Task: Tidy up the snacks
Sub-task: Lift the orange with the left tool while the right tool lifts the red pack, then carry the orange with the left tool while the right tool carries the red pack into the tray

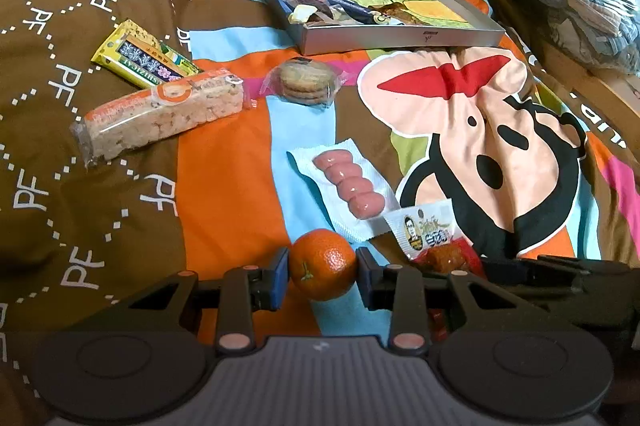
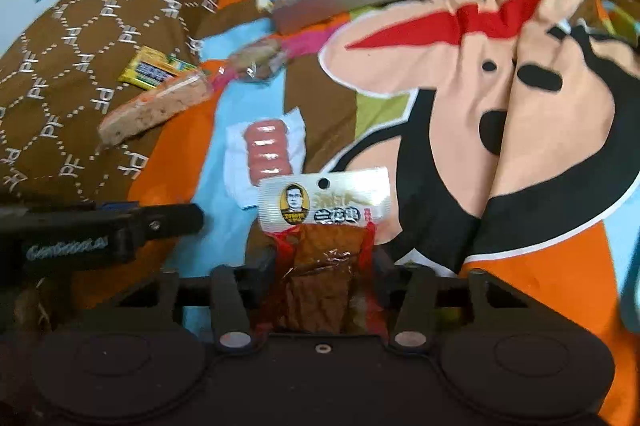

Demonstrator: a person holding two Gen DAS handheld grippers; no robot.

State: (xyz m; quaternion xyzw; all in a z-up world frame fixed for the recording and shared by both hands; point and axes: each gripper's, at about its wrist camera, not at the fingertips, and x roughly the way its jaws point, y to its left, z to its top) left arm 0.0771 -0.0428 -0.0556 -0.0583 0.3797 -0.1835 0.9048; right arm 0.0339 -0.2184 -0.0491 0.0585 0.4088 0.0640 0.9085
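Bedding printed with a cartoon monkey face and a brown "PF" pillow forms the work surface, with the snacks scattered across it. My left gripper points down at the near edge of the scene and is clamped on a mandarin orange, its blue pads pressing the fruit from either side. My right gripper lies just to the right of it, closed in on a red-and-white packet of dried tofu; the packet's long axis runs straight away from me along the fingers, its white header end pointing far. The deciding relation: the grey box lid used as a tray, already holding a few wrapped snacks, lies at the far side, ahead and slightly right of both grippers, well apart from them. My right hand is the nearer one to it. Between me and the tray lie the pink sausage pack and the cookie pack; the rice-cracker bar and yellow-green packet lie far left. Judged from this, both loads must travel forward over the sausage pack.
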